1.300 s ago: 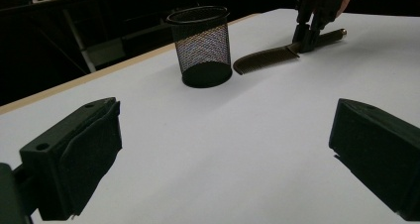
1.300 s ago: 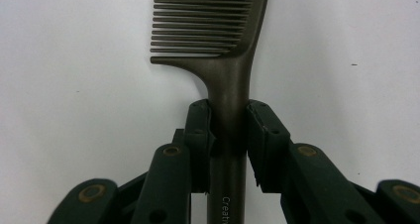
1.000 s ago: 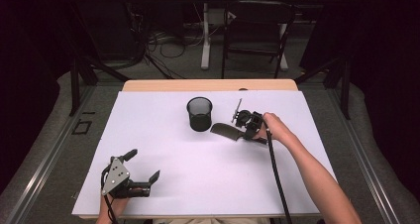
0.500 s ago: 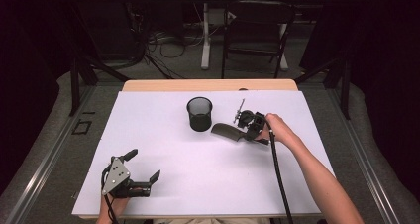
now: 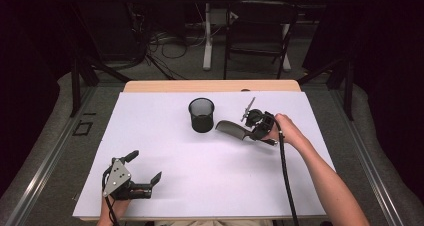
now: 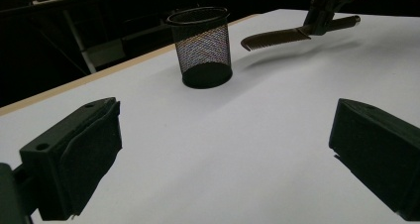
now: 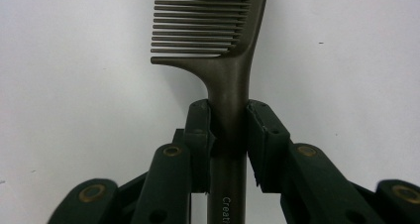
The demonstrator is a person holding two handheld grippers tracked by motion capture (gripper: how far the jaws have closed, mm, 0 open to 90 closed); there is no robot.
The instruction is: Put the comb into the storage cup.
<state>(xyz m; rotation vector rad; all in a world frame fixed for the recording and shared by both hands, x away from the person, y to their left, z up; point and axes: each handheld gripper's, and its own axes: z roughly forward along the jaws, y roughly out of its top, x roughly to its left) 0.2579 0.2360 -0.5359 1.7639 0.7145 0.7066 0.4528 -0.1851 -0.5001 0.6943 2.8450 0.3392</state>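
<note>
A dark comb (image 5: pixel 231 130) hangs just above the white table, casting a shadow, its teeth end toward a black mesh cup (image 5: pixel 201 114). My right gripper (image 5: pixel 250 134) is shut on the comb's handle (image 7: pixel 227 85), and its pads (image 7: pixel 198 130) press both sides. From the left gripper view, the comb (image 6: pixel 277 35) floats to the right of the upright cup (image 6: pixel 200 45). The comb's tip stops short of the cup. My left gripper (image 5: pixel 145 167) rests at the near left of the table, open, with only bare sheet between its jaws (image 6: pixel 233 159).
A white sheet (image 5: pixel 210 181) covers the table, with a wooden strip (image 5: pixel 210 86) bare along the far edge. The right gripper's cable (image 5: pixel 285 176) trails back along the forearm. Dark floor, desk legs and cables lie beyond the table.
My right gripper and the comb have drifted slightly to the right. The left gripper and the cup have stayed put.
</note>
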